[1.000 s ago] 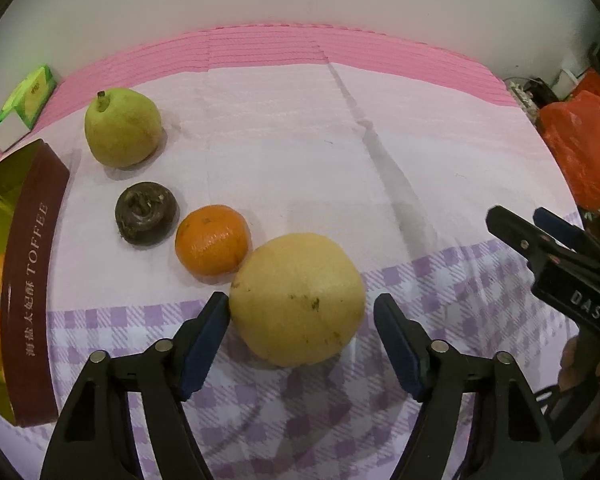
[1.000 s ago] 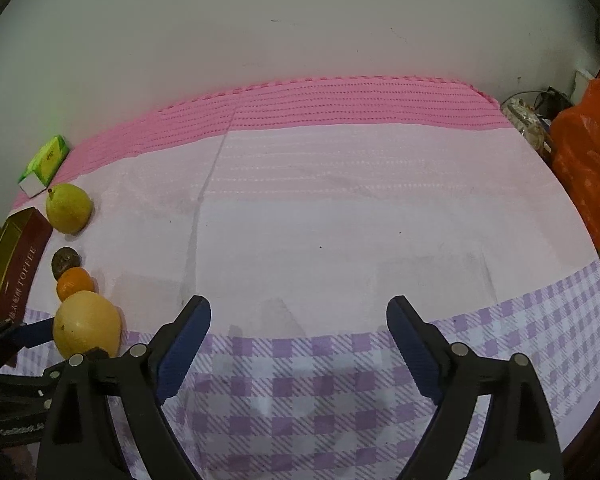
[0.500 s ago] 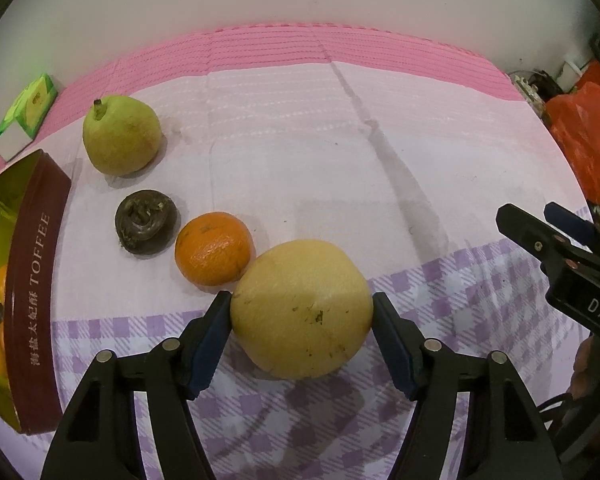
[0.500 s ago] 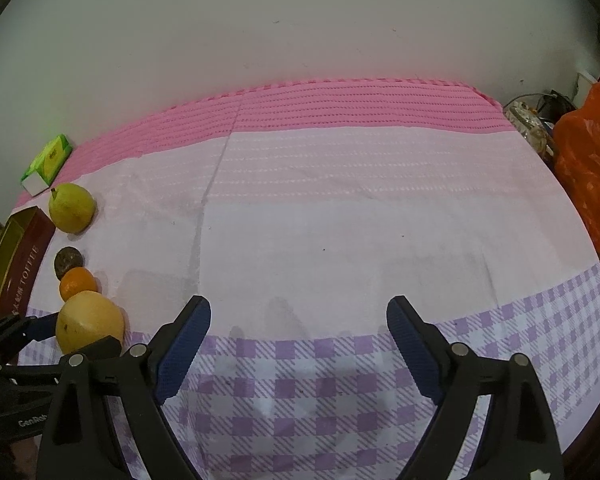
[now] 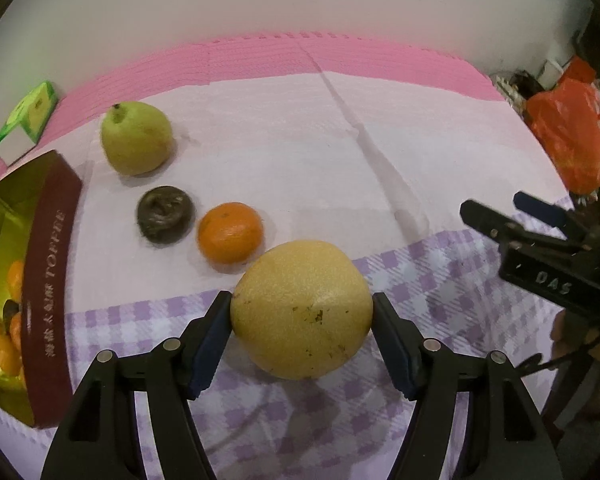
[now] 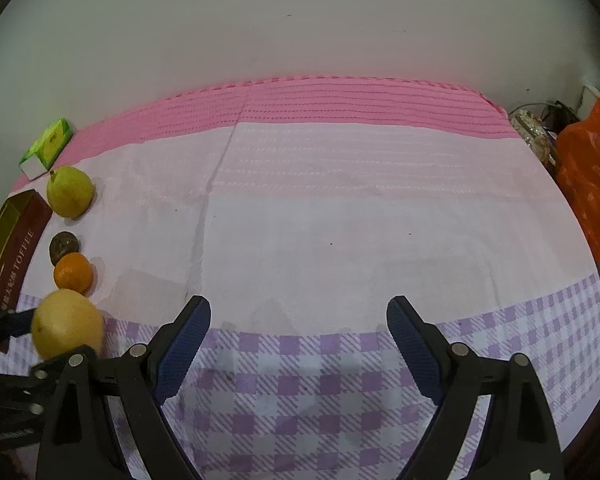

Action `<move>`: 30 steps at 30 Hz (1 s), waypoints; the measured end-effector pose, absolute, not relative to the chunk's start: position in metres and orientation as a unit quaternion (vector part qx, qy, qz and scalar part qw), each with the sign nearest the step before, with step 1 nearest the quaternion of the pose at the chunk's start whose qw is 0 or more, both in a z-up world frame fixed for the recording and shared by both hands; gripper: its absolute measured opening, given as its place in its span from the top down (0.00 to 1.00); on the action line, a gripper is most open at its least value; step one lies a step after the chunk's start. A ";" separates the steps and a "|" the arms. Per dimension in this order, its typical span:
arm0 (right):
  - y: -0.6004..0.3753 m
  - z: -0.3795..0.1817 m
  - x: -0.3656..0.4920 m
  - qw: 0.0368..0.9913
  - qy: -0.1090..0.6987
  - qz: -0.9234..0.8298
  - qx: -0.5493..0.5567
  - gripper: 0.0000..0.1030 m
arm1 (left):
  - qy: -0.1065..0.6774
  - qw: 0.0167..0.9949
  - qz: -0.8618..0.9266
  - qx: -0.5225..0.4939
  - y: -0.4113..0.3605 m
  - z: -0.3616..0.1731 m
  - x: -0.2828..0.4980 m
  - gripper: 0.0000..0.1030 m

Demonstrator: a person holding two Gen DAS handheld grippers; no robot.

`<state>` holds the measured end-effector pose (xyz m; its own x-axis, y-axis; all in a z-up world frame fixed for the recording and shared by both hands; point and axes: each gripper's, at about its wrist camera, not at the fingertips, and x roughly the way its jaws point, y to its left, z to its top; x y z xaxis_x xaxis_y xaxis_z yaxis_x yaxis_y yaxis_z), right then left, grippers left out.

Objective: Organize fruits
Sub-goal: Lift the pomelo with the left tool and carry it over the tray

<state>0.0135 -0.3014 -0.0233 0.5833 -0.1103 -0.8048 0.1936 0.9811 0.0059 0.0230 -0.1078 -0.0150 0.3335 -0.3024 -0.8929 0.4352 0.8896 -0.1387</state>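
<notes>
My left gripper (image 5: 302, 312) is shut on a large yellow citrus fruit (image 5: 302, 308), both blue pads pressed on its sides, a little above the cloth. The fruit also shows in the right wrist view (image 6: 66, 326). Behind it lie an orange mandarin (image 5: 231, 232), a dark wrinkled fruit (image 5: 165, 214) and a green pear (image 5: 136, 138). A brown and gold toffee box (image 5: 48, 276) at the left holds several small mandarins. My right gripper (image 6: 298, 332) is open and empty over the checked cloth; it also shows in the left wrist view (image 5: 512, 210).
A green and white carton (image 5: 26, 120) lies at the far left by the wall. An orange plastic bag (image 5: 568, 132) and clutter sit past the table's right edge. The pink and white cloth (image 6: 340, 220) covers the table.
My left gripper's jaws have closed onto the large yellow fruit and it has lifted slightly. The right gripper has stayed in place, open.
</notes>
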 end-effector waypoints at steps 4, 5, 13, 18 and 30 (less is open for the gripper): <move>-0.297 -0.023 0.013 0.890 0.448 -0.081 0.041 0.15 | 0.518 0.823 -0.223 0.061 -0.093 0.000 0.025 0.33; -0.295 -0.023 0.013 0.890 0.447 -0.080 0.039 0.15 | 0.514 0.826 -0.222 0.058 -0.088 0.006 0.026 0.33; -0.283 -0.024 0.014 0.890 0.449 -0.070 0.027 0.15 | 0.498 0.841 -0.205 0.057 -0.059 0.028 0.032 0.33; -0.273 -0.024 0.013 0.893 0.447 -0.058 0.014 0.15 | 0.493 0.850 -0.181 0.053 -0.032 0.033 0.040 0.33; -0.258 -0.018 0.009 0.898 0.437 -0.021 0.044 0.15 | 0.477 0.869 -0.126 0.024 0.033 0.052 0.055 0.33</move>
<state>0.0093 -0.2578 -0.0182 0.6169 0.0011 -0.7870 0.0761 0.9952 0.0611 0.0554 0.0326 0.0523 0.5130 -0.1961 -0.8357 0.2419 0.9671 -0.0785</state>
